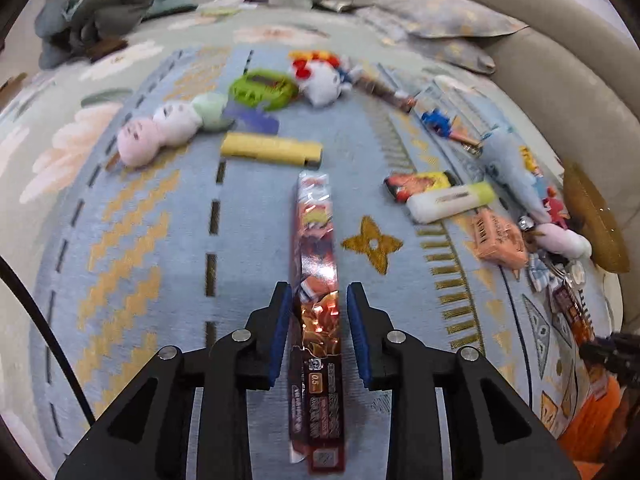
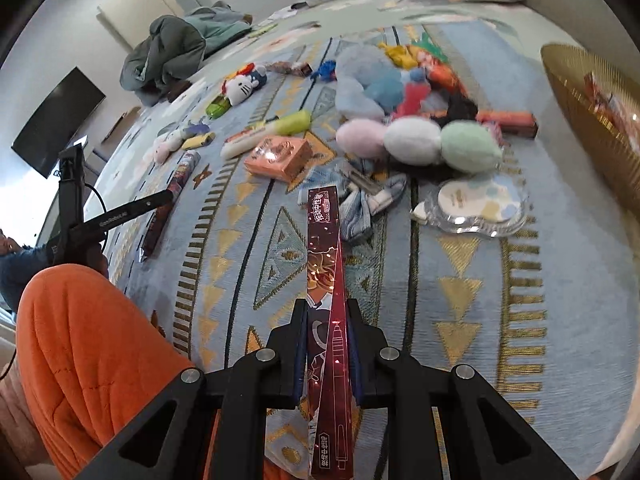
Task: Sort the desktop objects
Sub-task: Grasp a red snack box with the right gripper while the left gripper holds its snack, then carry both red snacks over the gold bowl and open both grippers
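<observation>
My left gripper (image 1: pixel 316 300) is open, its blue pads on either side of a long dark-red pen box (image 1: pixel 318 264) that lies on the blue patterned rug (image 1: pixel 160 240); a gap shows on both sides. My right gripper (image 2: pixel 327 312) is shut on a second long dark-red pen box (image 2: pixel 326 272) and holds it pointing forward above the rug. In the right wrist view the left gripper (image 2: pixel 160 200) shows at far left, over the first pen box (image 2: pixel 176 184).
A yellow box (image 1: pixel 272 150), green toy (image 1: pixel 262 90), Hello Kitty plush (image 1: pixel 320 80) and pastel plush (image 1: pixel 160 132) lie ahead of the left gripper. A pink box (image 2: pixel 278 156), three pastel balls (image 2: pixel 416 142) and a plush pile (image 2: pixel 380 80) lie ahead of the right. A gold basket (image 2: pixel 592 120) stands at right.
</observation>
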